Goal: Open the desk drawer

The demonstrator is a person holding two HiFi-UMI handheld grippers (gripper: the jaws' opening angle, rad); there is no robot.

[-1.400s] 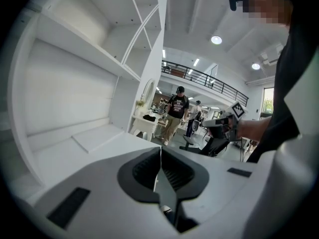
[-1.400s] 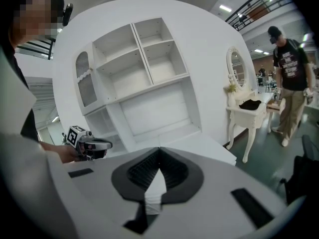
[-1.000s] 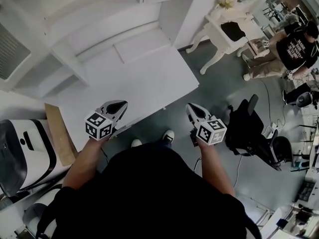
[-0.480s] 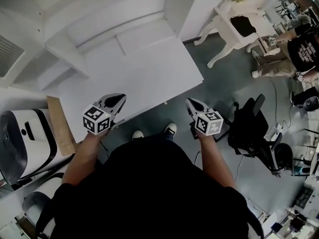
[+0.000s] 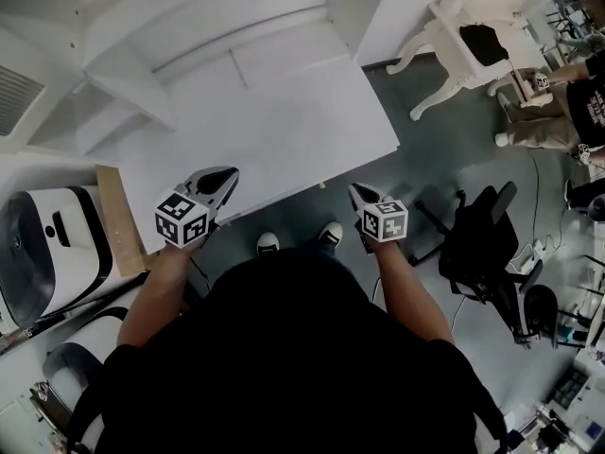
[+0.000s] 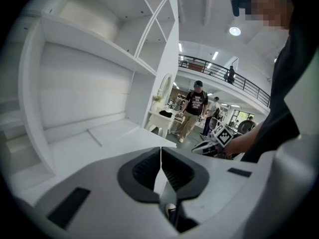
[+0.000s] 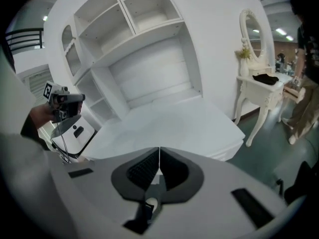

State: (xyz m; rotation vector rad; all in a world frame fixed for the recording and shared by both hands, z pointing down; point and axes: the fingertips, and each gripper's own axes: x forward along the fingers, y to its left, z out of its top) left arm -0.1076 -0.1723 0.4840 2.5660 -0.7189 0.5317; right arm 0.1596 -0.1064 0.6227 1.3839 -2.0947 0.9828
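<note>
White desk point(image 5: 284, 130) before person, drawer front not discernible along near edge, left gripper point(image 5: 225, 182) over near edge, right gripper point(image 5: 358, 194) just off it, both jaws pressed together, empty.

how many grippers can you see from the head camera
2. The left gripper shows against the front edge of the white desk, left side; the right gripper is over the grey floor just before that edge, further right. None looks hidden.

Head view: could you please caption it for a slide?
Person at desk, left gripper and right gripper shut, empty, near its front edge.
</note>
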